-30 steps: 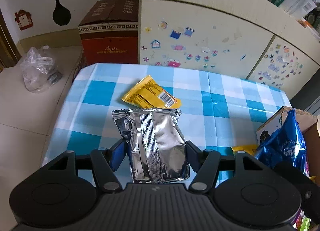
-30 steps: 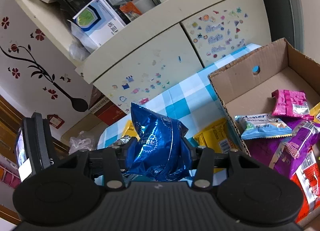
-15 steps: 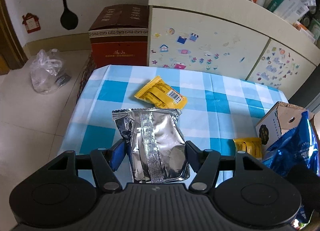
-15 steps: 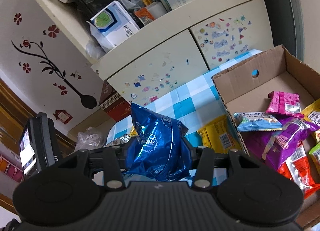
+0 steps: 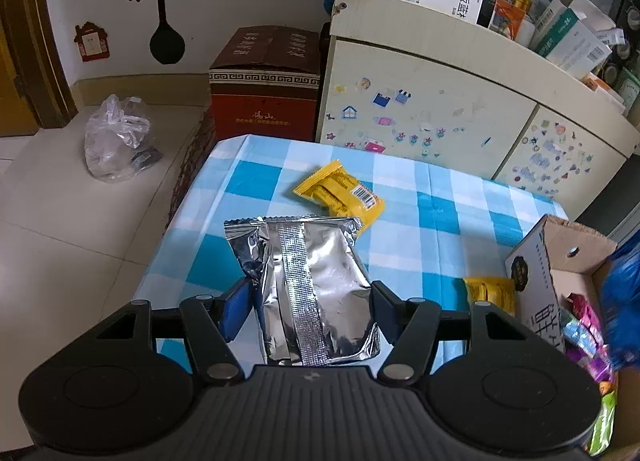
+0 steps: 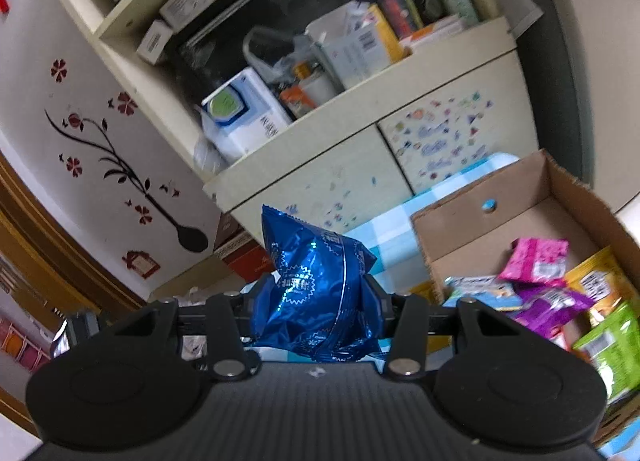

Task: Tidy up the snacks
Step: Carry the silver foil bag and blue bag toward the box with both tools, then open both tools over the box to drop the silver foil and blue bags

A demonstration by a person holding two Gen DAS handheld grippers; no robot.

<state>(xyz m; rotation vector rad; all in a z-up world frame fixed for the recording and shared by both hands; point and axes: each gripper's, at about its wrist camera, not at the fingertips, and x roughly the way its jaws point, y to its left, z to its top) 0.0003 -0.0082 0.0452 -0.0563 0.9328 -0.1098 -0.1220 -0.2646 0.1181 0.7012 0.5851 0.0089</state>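
Behind blue packet (image 6: 320, 285), right claw (image 6: 320, 301) fingertips hidden.

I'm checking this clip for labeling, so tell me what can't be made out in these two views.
- Silver packet, left wrist view: only its plain back seam shows; brand hidden.
- Cardboard box, right wrist view: near corner cut by the frame; snacks inside motion-blurred.
- Blue bag, right wrist view: its lower part hidden behind the gripper body.

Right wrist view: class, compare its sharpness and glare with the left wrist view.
Right wrist view: motion-blurred, especially the cardboard box; highlights on the crinkled blue foil bag. Left wrist view: sharper, glare on the silver foil packet, edges fisheye-curved.
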